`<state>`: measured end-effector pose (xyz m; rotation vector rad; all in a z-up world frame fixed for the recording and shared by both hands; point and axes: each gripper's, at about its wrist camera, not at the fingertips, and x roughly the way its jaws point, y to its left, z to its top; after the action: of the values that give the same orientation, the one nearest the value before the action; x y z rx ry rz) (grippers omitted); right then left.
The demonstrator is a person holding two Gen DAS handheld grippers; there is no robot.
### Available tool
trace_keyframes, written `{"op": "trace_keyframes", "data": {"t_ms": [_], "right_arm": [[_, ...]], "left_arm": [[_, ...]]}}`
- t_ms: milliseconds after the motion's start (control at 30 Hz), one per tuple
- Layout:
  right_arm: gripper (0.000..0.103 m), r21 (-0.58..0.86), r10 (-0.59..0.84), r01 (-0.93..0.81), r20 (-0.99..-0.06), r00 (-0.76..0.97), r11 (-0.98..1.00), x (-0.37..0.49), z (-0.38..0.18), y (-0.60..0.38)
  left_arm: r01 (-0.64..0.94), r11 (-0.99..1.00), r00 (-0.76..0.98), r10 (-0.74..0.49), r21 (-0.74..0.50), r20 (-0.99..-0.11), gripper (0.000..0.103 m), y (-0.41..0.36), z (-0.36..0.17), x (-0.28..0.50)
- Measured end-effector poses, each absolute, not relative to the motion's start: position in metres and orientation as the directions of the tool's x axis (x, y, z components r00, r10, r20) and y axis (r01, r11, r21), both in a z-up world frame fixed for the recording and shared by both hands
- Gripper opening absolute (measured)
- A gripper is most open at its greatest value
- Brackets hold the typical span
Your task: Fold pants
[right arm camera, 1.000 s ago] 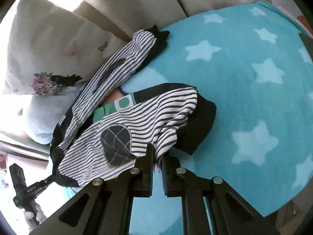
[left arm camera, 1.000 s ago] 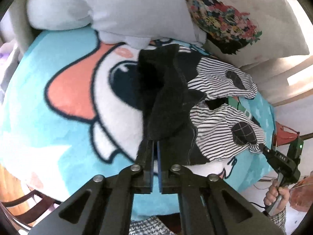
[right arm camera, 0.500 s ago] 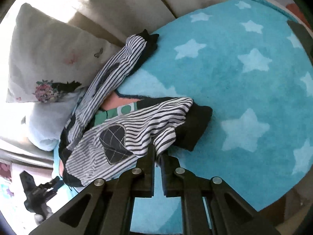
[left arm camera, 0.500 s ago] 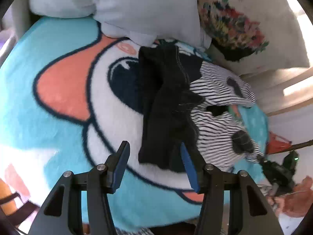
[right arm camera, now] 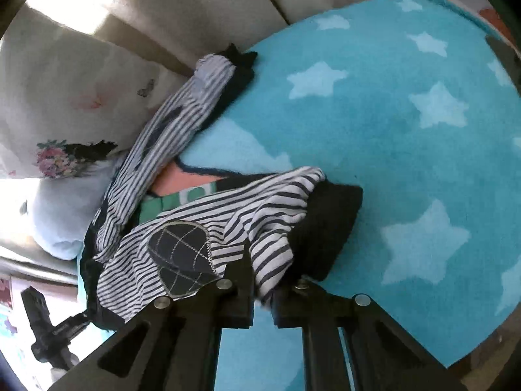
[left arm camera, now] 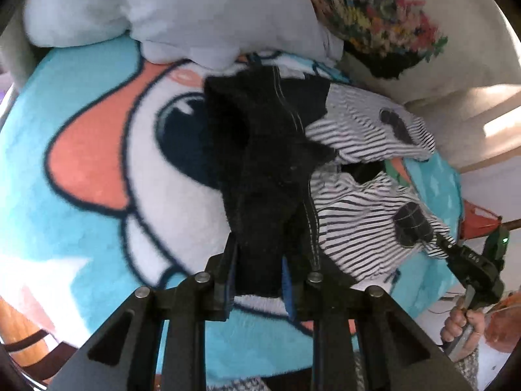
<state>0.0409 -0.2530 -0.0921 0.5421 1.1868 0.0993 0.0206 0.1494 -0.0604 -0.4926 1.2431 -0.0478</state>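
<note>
My left gripper (left arm camera: 257, 277): jaws partly apart around the black waist end of the pants (left arm camera: 270, 169), not pinched tight.

My right gripper (right arm camera: 262, 285): clamped on the striped cuff end of the near leg. Item: one pair of pants, black top and striped legs with dark knee patches, lying rumpled on the turquoise star blanket (right arm camera: 407, 114), far leg stretched toward the floral pillow (right arm camera: 65, 104). Handling note, my judgement: close the left jaws fully on the waistband before lifting, take both layers, then draw the ends taut and level so the legs stack without twisting.
</note>
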Motion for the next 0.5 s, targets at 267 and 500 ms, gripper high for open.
{"op": "trace_keyframes", "data": {"t_ms": [267, 500], "right_arm": [[0.009, 0.499, 0.419, 0.151, -0.829, 0.371, 0.854, 0.024, -0.072, -0.258], [0.034, 0.529, 0.426, 0.318, -0.839, 0.339, 0.787, 0.003, -0.107, -0.294]], "left_arm": [[-0.262, 0.896, 0.337, -0.263, -0.359, -0.904, 0.023, 0.176, -0.046, -0.003], [-0.317, 0.867, 0.288, -0.299, -0.385, -0.910, 0.033, 0.188, -0.076, -0.014]]}}
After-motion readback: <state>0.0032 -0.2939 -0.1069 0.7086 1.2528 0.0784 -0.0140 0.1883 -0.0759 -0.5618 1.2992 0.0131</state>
